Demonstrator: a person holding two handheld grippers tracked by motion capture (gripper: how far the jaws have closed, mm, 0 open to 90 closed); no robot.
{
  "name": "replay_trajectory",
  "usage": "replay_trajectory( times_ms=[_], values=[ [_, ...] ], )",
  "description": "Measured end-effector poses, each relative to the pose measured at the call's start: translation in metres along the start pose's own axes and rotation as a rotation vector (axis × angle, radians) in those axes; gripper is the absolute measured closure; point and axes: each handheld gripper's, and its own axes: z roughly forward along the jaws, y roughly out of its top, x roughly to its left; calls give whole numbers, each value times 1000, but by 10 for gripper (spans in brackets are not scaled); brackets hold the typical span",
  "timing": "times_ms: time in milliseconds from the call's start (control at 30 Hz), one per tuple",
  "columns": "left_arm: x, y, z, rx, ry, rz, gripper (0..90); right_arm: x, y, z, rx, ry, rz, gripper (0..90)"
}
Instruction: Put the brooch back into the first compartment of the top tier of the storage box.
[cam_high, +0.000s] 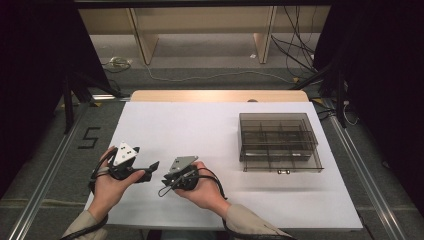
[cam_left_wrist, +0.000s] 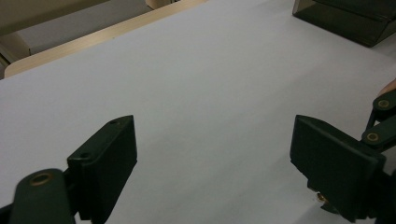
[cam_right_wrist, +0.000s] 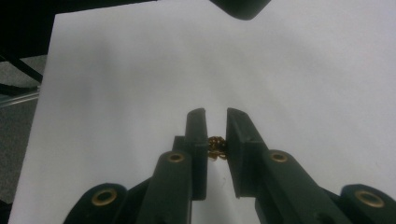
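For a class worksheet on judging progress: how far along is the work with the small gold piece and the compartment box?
Done: the small gold piece is picked up, pinched in the right gripper. In hand: it is held beside the left gripper, whose jaws stand open. Left: probably carrying it to the compartment box, which sits well off to the right; its contents cannot be told.

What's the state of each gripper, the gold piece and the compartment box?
left gripper: open, nothing between the jaws.
right gripper: shut on the small gold piece.
small gold piece: clamped between the right gripper's pads.
compartment box: sitting flat, apart from both grippers; can't tell whether a lid is on.
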Motion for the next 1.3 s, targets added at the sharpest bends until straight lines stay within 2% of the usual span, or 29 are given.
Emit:
replay_trajectory(
  times_ms=[400,733,800,1300],
  values=[
    [0,0,0,0,2,-1,146,-1,-2,-25,-41,8,4,802],
    [-1,0,0,2,3,1,146,-9,-8,-48,-62,-12,12,802],
    [-1,0,-1,3,3,3,146,-10,-8,-51,-65,-14,25,802],
    [-1,0,-1,4,5,3,146,-11,-11,-70,-94,-29,21,804]
  ],
)
